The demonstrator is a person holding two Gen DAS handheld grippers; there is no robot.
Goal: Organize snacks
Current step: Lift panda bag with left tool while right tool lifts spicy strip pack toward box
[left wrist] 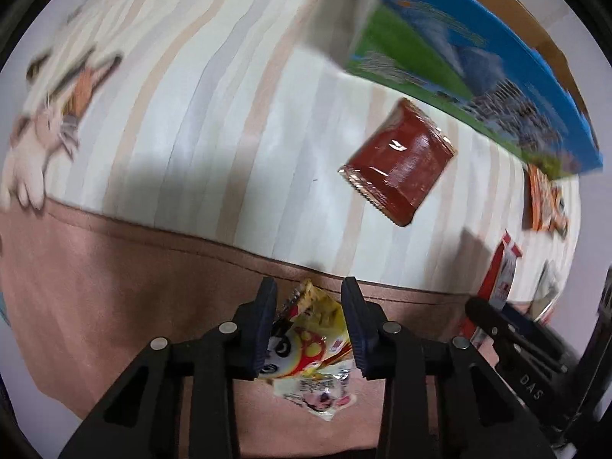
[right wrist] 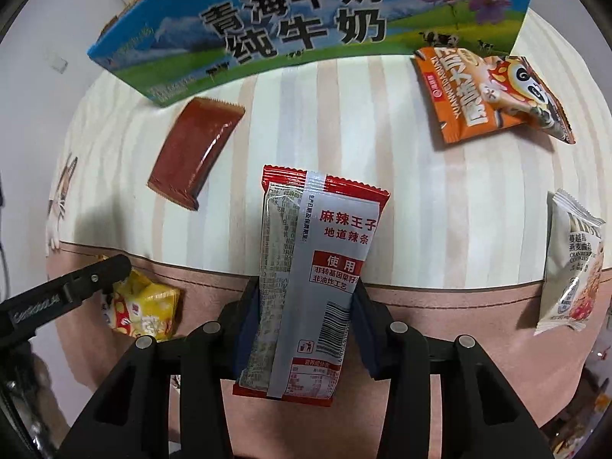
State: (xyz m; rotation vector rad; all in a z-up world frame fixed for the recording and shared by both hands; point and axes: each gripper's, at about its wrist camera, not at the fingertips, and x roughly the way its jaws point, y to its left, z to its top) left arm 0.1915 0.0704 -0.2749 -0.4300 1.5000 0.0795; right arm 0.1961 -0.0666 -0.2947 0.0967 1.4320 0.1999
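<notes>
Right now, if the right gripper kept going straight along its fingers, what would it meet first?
Probably the striped cloth, and the held red-and-silver snack packet would touch it first; right gripper. Depth is unclear.

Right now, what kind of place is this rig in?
Probably a home, not a lab: a striped cloth with a cat print covers the surface, a milk carton box stands at the back, and loose snack packets such as the orange one lie about.

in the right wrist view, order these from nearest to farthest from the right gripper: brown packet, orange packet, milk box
1. brown packet, lying up and left of the right gripper, nearest.
2. orange packet, up and right, against the box's foot.
3. milk box, standing along the far side of the cloth, farthest.
</notes>
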